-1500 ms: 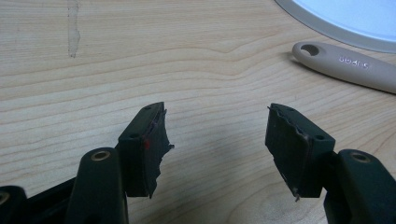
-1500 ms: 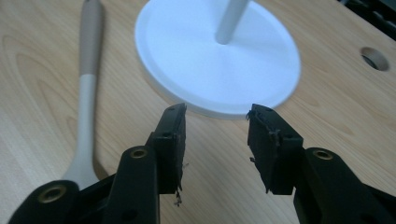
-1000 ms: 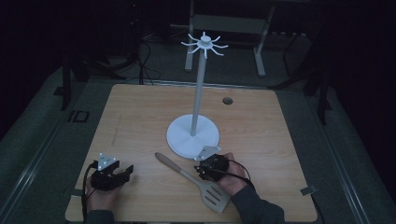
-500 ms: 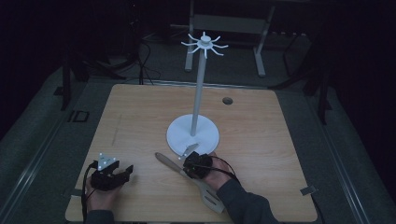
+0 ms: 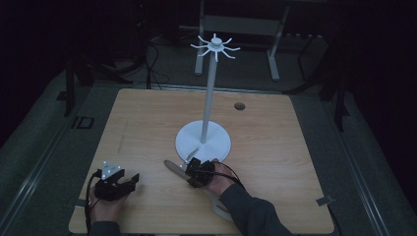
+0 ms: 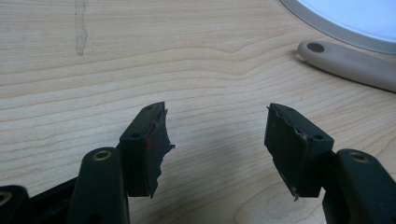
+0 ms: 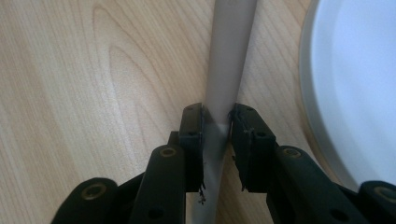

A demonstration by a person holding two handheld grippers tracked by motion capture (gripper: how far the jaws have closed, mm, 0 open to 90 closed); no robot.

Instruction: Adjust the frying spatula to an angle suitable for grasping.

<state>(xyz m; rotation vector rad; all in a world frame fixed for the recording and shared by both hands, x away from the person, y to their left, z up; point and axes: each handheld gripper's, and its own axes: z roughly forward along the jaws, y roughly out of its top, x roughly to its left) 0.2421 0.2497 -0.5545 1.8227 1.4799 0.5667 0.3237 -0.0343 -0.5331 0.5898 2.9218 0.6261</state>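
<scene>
A spatula with a beige handle [image 5: 172, 166] lies on the wooden table [image 5: 147, 123], just in front of the white hook stand's round base [image 5: 216, 139]. My right gripper [image 5: 191, 170] is shut on that handle [image 7: 229, 56], whose shaft runs between the two jaws of the right gripper [image 7: 217, 116]. The person's sleeve hides most of the spatula's head [image 5: 220, 210]. My left gripper [image 5: 132, 180] rests at the table's front left, open with nothing between its fingers [image 6: 217, 121]; the handle's end with its hole [image 6: 348, 63] lies ahead of it to the right.
The stand's pole [image 5: 210, 98] rises from the base to a ring of hooks [image 5: 215, 45]. The base's rim [image 7: 355, 93] lies close to the right of my right gripper. A small round hole [image 5: 239, 105] marks the table's far side. Dark floor and metal frames surround the table.
My right gripper has slid left along the spatula from near its head to the handle, where it now stands shut. The left gripper has stayed put.
</scene>
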